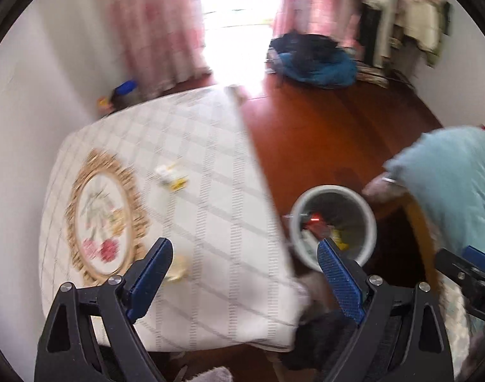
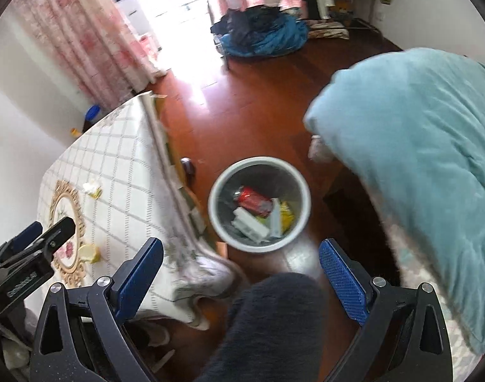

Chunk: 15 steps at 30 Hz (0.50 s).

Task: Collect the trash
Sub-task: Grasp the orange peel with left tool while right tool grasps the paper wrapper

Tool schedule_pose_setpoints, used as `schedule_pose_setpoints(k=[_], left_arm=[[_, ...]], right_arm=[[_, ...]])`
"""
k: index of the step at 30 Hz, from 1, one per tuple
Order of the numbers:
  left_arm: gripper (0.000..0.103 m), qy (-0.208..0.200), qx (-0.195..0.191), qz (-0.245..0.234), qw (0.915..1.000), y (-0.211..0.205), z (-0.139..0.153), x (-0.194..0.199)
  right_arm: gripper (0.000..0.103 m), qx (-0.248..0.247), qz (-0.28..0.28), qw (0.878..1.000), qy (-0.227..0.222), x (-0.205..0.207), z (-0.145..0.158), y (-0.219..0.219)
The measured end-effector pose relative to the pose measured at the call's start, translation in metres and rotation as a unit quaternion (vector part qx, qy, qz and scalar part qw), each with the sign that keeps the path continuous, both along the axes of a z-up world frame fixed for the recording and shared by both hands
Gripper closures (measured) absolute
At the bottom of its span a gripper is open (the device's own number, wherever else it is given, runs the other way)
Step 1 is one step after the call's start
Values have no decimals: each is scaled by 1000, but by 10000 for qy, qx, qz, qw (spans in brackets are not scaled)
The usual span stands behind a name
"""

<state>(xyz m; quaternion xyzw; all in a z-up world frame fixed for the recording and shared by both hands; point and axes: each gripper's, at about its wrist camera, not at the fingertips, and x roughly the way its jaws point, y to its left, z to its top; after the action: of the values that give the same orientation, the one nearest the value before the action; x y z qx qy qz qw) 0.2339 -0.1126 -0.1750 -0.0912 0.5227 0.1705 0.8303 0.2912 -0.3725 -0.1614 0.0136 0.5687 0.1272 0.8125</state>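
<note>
So the round grey plastic trash bin (image 2: 259, 203) sits on the reddish-brown wooden floor (image 2: 258, 102), just beside the edge of the table with the white checked tablecloth (image 2: 124, 172). Inside the bin there's a crushed red soda can (image 2: 254, 202), a white box-like wrapper (image 2: 250, 225) and some yellow packaging (image 2: 287, 218), all piled toward the near side. On the tablecloth, away from the bin, a crumpled white-and-yellow scrap (image 1: 171, 176) lies past the gold-framed flower embroidery (image 1: 104, 213), and a pale yellow wad (image 2: 89, 252) sits right at that embroidery's near edge. The left gripper (image 1: 245, 262) hangs over the table corner closest to the bin, blue pads spread wide with nothing between them. The right gripper (image 2: 240, 256) hovers over the floor on the near side of the bin, jaws also wide apart and empty. A light blue fuzzy blanket (image 2: 414, 146) bulges up on the far side of the bin from the table. Left view's pretty blurry btw.
</note>
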Motion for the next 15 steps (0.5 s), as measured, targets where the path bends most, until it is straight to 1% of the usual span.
schedule_pose_setpoints(k=[3,5,7,9,10,11,13,15], left_arm=[[10,211,63,674,9975,54,-25,-18],[10,384,91,1145,9926,96,-45,-32],[10,542,130,1478,9874,125,-61,-45],[10,742,176,1834,9801,160,-81,-58],[10,847,177,1999,9760,177,-92,-64],[10,935,186,2135,9723,191,-102,-68],[10,1086,99,2325,9665,214,-121,-76],[10,1196,37,2452,9621,231,-135,-81]], right_arm=[[3,-38,505,9986,130,2,-12,53],[3,5,898,9959,136,3,-20,94],[3,-10,1307,9913,156,7,-29,140],[4,-52,1738,9847,136,11,-41,193],[8,-119,1937,9809,113,14,-48,220],[17,-140,2091,9777,121,16,-55,240],[27,-238,2405,9702,166,25,-73,290],[32,-335,2589,9650,234,34,-92,329]])
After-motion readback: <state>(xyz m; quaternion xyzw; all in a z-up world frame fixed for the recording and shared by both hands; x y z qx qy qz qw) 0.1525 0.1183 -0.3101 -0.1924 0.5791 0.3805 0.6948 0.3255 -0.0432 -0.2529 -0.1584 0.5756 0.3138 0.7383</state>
